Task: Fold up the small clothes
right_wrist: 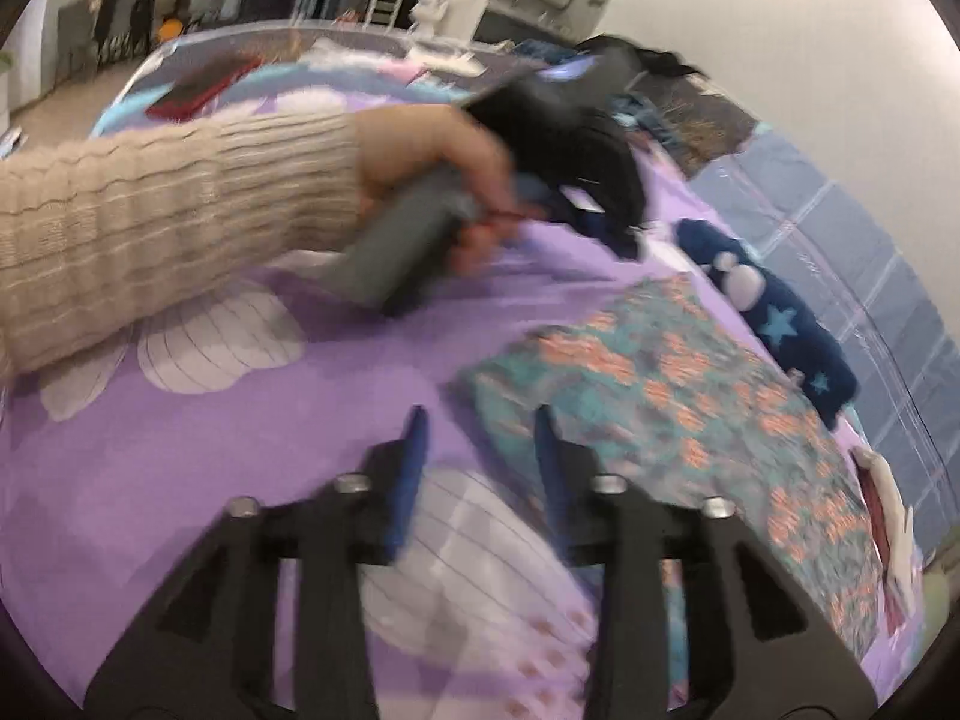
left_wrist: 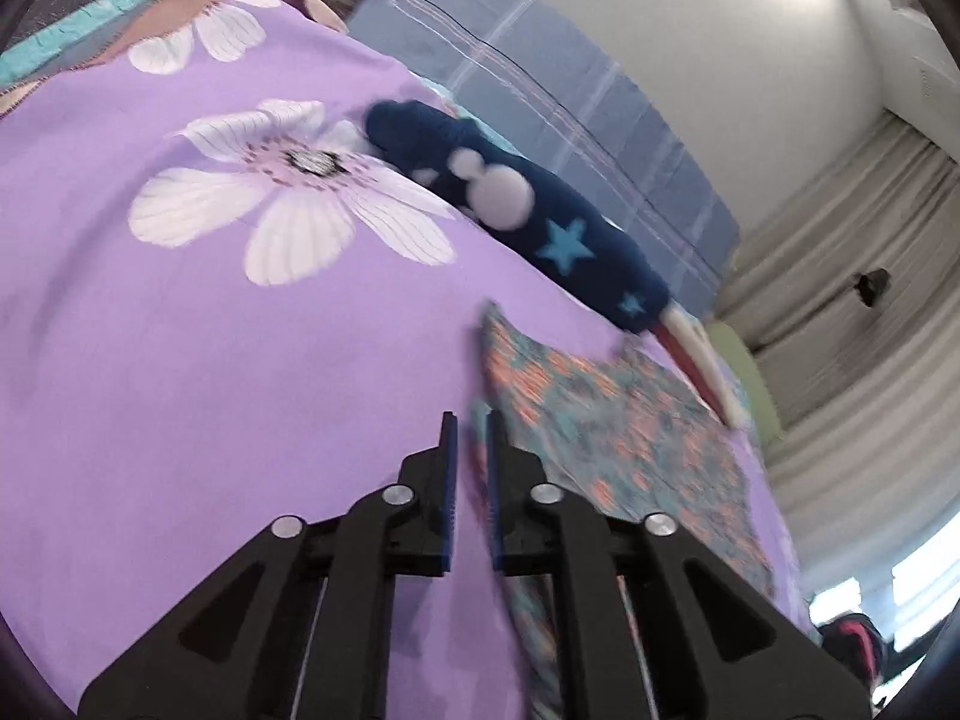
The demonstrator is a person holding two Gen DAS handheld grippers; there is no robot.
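Note:
A small teal cloth with orange flowers (left_wrist: 630,432) (right_wrist: 690,396) lies flat on the purple flowered bedsheet (left_wrist: 180,360). My left gripper (left_wrist: 471,426) hovers over the cloth's left edge; its jaws stand a narrow gap apart and grip nothing. My right gripper (right_wrist: 480,426) is open just in front of the cloth's near corner, with only sheet between its fingers. In the right wrist view, a hand in a beige ribbed sleeve (right_wrist: 180,210) holds the left gripper's grey handle (right_wrist: 402,246) above the sheet. A navy garment with blue stars (left_wrist: 540,216) (right_wrist: 780,324) lies beyond the cloth.
A white and red item (left_wrist: 702,360) (right_wrist: 888,516) lies at the navy garment's end. A blue checked blanket (left_wrist: 570,102) (right_wrist: 870,276) borders the sheet on the far side. Dark clothes (right_wrist: 660,72) are heaped at the bed's far end. Grey curtains (left_wrist: 840,300) hang beyond the bed.

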